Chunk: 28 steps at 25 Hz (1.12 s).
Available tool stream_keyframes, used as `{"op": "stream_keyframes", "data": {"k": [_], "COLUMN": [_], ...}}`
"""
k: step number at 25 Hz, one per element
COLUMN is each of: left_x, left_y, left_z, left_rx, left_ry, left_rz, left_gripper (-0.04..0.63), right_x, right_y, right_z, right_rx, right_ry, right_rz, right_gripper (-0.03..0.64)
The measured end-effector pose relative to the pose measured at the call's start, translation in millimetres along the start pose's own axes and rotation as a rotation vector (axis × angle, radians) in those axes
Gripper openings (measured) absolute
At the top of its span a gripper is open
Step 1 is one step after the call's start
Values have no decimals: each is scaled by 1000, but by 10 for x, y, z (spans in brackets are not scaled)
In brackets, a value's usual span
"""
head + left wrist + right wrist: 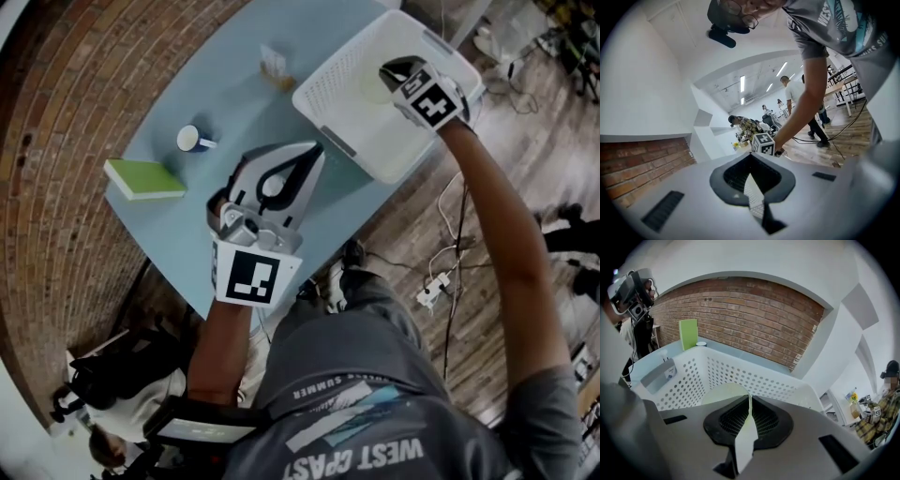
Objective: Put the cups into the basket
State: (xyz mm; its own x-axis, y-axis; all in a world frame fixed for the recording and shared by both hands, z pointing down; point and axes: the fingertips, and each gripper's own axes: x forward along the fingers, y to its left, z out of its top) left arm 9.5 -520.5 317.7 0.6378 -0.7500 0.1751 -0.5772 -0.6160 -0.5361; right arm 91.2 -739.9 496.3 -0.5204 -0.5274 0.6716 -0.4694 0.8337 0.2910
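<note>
My right gripper (396, 73) hangs over the white perforated basket (330, 101) at the table's far right. It is shut on the rim of a pale yellow-green cup (372, 90). In the right gripper view the cup (723, 393) sits just above the basket's inside, its thin rim pinched between the jaws (749, 414). A blue cup (192, 139) with a white inside stands upright on the light blue table (234, 103), to the left. My left gripper (307, 157) is raised above the table's middle, tilted upward, shut and holding nothing (753, 183).
A green book (143, 178) lies near the table's left edge, beside the blue cup. A small clear item (274, 67) stands at the far side by the basket. Cables and a power strip (433, 291) lie on the wooden floor at right. People stand in the background.
</note>
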Motion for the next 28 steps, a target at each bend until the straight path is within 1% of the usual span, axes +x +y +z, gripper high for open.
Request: {"op": "stream_keyframes", "data": {"k": [6,10,15,18,20,22,25,28], "left_x": [20,11,71,123,147,151,135,108], "left_y": [-76,-81,-97,-127,-155,-167,-173,-169], "left_z": [-74,-142,-246,-286,-298,-304,-323,-343], "left_rx": [-7,-15,-35,-58,-69,-69,-66,-65], "left_ry": [27,45,53,33,32,38,45,52], "left_rz": [-14,-8,-2,-8,-16,-23,-28,-26], "left_gripper": [0,0,0,0,0,0,0,0], "right_x": [281,486,641,717,765,827,890,944], "right_y": [-68,-26,-29,5,-50,-123,-121,-100], "right_z": [-144,-241,-430,-559,-602,-630,-707,-774], "right_rx": [25,11,-1,33,48,62,132,165], "right_ry": [89,128,187,223,220,203,203,214], "right_rz": [67,137,186,222,215,204,225,234], "right_gripper": [32,32,32,32,32,32,32,32]}}
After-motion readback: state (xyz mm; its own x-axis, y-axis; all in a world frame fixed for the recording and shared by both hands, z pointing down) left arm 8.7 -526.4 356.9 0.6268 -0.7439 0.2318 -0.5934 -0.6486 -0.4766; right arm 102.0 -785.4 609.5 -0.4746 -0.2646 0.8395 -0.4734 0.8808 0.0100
